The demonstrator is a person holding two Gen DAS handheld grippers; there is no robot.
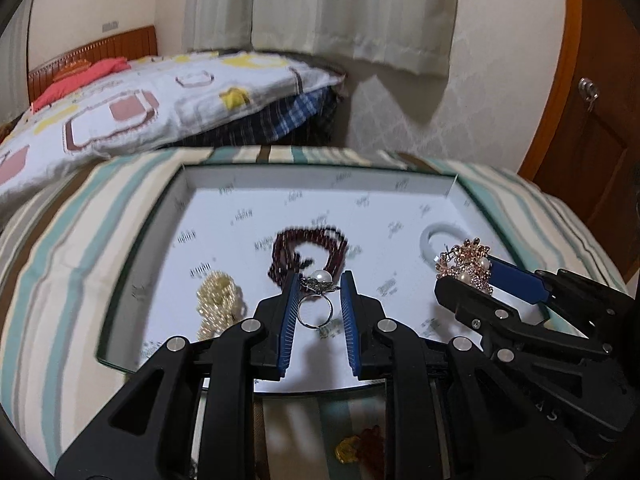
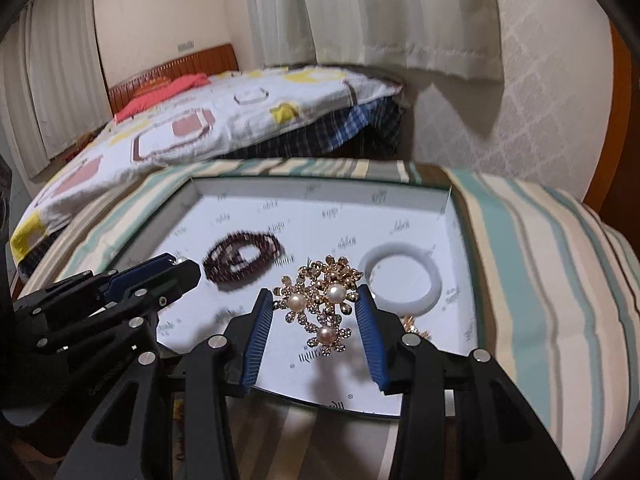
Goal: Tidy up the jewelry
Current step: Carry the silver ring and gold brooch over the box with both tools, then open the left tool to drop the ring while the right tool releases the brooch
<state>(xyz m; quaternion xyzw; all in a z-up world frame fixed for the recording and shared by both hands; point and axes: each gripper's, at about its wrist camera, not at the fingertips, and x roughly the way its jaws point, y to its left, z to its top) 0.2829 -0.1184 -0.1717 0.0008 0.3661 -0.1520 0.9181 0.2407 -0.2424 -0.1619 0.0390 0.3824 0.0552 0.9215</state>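
Observation:
A shallow white box tray [image 1: 208,216] lies on a striped cloth. My left gripper [image 1: 319,285] is shut on a silver pearl ring [image 1: 315,304] and holds it over the tray's front middle. My right gripper [image 2: 316,300] is shut on a gold flower brooch with pearls [image 2: 320,300], over the tray's right side; it also shows in the left wrist view [image 1: 466,266]. In the tray lie a dark red bead bracelet [image 1: 308,252], a cream bead piece [image 1: 218,300] and a white bangle [image 2: 404,284].
The striped cloth [image 1: 60,280] covers the surface around the tray. An amber and yellow piece [image 1: 358,446] lies on the cloth in front of the tray. A bed with a patterned quilt [image 1: 140,104] stands behind. A wooden door [image 1: 592,128] is at the right.

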